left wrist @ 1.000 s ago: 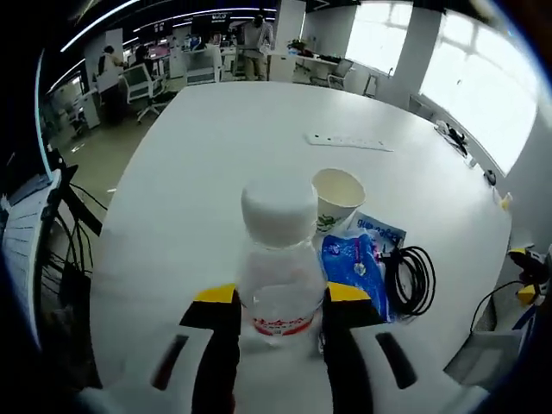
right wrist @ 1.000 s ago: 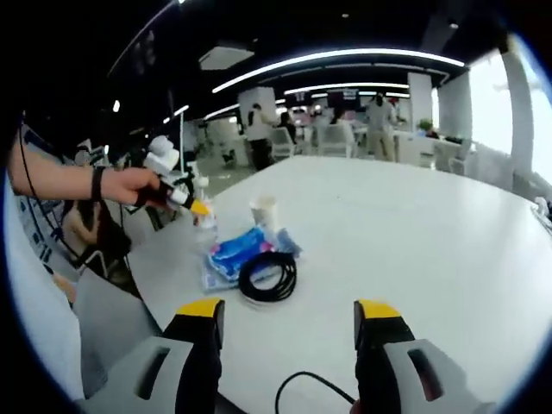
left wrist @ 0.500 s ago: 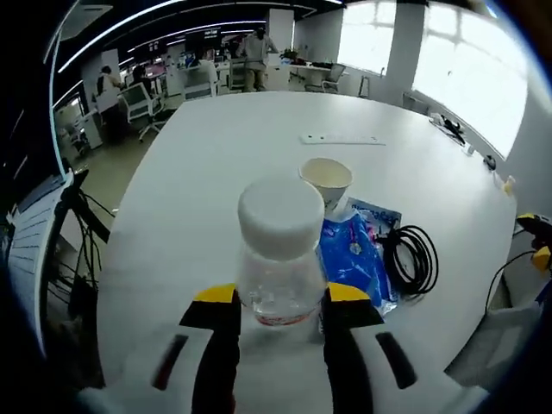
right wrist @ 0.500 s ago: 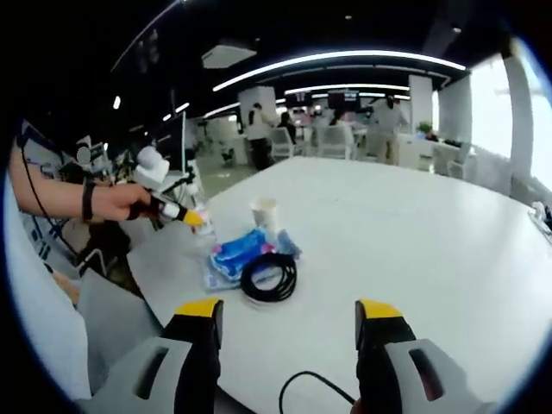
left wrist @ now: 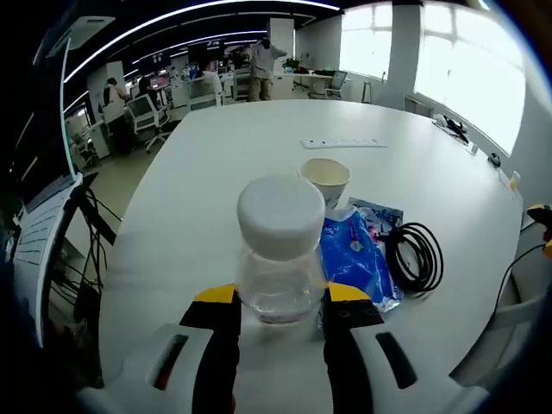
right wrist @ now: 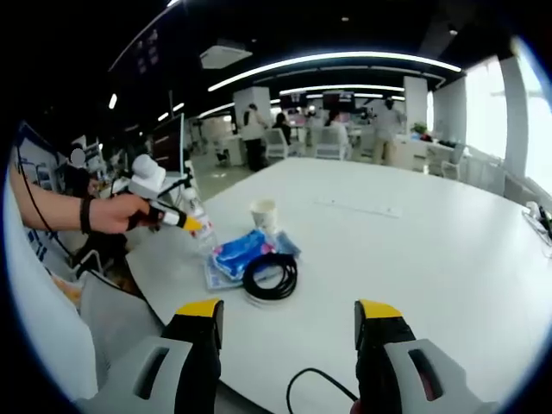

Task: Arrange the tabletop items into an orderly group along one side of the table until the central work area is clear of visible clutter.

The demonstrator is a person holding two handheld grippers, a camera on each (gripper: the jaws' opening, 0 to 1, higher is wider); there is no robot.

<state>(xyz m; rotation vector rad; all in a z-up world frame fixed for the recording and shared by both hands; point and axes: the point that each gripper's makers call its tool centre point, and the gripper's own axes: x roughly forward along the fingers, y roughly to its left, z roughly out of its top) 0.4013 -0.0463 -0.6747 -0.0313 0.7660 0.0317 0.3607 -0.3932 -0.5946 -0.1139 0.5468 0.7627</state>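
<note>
The left gripper is clamping its yellow-tipped jaws on a clear plastic bottle with a white cap, holding it over the near left edge of the round white table. The right gripper is hovering with jaws spread and holding nothing, above the near edge.

Just beyond the bottle, a white paper cup, a blue plastic packet and a coiled black cable are sitting close together (already a loose group near that side). A flat white strip is lying far off mid-table, so clearing seems unfinished.

Compared with a second ago, the bottle is being drawn nearer the edge, away from the cup.
</note>
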